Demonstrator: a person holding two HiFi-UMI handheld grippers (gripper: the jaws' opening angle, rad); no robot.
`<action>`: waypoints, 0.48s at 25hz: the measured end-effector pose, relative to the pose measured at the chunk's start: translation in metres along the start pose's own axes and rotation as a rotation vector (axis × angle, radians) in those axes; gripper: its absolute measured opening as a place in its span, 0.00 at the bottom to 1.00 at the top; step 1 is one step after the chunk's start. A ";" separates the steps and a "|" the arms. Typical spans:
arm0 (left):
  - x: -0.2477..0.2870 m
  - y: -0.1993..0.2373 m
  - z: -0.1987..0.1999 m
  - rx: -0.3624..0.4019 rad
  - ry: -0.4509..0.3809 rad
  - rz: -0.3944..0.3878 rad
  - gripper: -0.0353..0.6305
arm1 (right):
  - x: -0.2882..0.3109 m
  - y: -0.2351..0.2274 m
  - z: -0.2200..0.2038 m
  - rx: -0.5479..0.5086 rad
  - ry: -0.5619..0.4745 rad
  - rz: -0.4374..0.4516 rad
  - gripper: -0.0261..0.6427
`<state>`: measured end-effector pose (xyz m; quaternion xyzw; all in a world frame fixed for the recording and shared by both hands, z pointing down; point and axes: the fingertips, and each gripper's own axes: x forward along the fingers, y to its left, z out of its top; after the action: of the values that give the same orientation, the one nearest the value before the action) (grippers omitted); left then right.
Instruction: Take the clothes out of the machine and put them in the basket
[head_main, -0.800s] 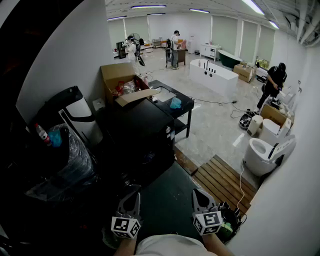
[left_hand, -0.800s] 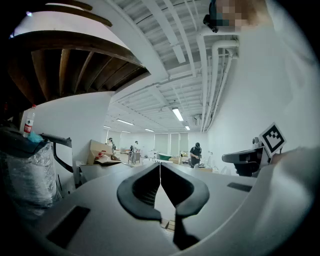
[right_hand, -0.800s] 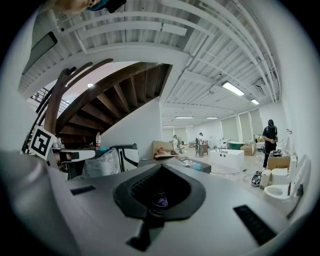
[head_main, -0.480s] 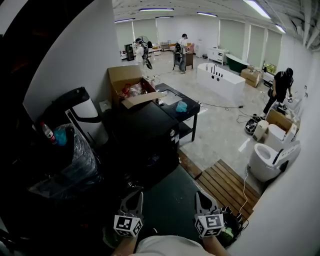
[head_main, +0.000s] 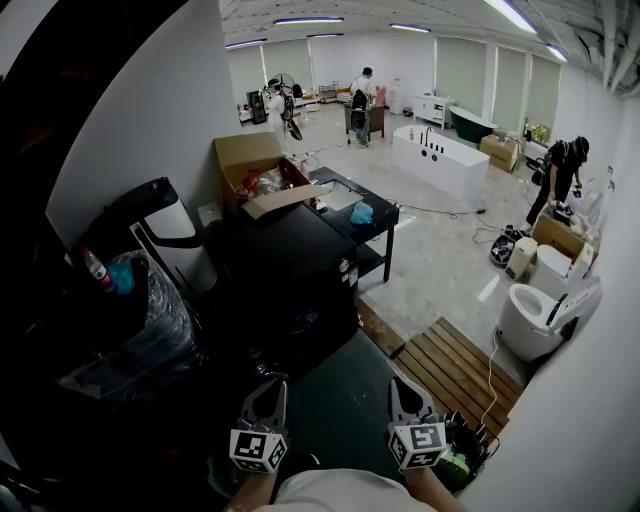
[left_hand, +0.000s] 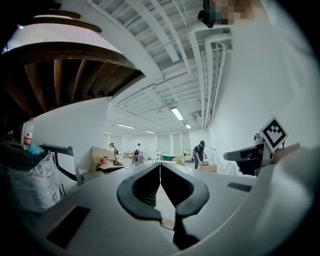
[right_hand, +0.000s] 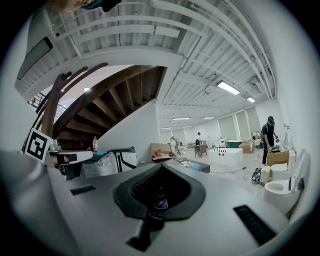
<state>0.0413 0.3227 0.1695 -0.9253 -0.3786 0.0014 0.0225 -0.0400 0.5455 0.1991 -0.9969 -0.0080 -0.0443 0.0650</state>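
With jaws pressed together on nothing, the left gripper (head_main: 264, 388) and right gripper (head_main: 402, 386) sit level before the dark machine (head_main: 290, 265); no clothes show, so a blind, closed reach may miss them.

I see the machine (head_main: 288, 262), a black boxy unit, upright ahead of the left gripper (head_main: 264, 388) and right gripper (head_main: 402, 386), its front too dark to read; a dark basket (head_main: 468, 436) holding something green sits just right of the right gripper.
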 end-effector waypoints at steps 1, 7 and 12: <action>0.000 -0.001 0.000 0.001 -0.002 0.000 0.08 | 0.000 -0.001 -0.001 -0.002 -0.002 0.001 0.05; 0.001 -0.003 0.000 -0.001 -0.001 -0.003 0.08 | 0.003 -0.004 0.000 -0.006 -0.006 -0.020 0.05; 0.003 -0.006 -0.001 0.000 0.001 -0.006 0.08 | 0.004 -0.011 0.005 -0.010 -0.038 -0.037 0.11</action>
<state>0.0394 0.3291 0.1711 -0.9242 -0.3813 0.0009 0.0225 -0.0353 0.5569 0.1959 -0.9975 -0.0275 -0.0265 0.0591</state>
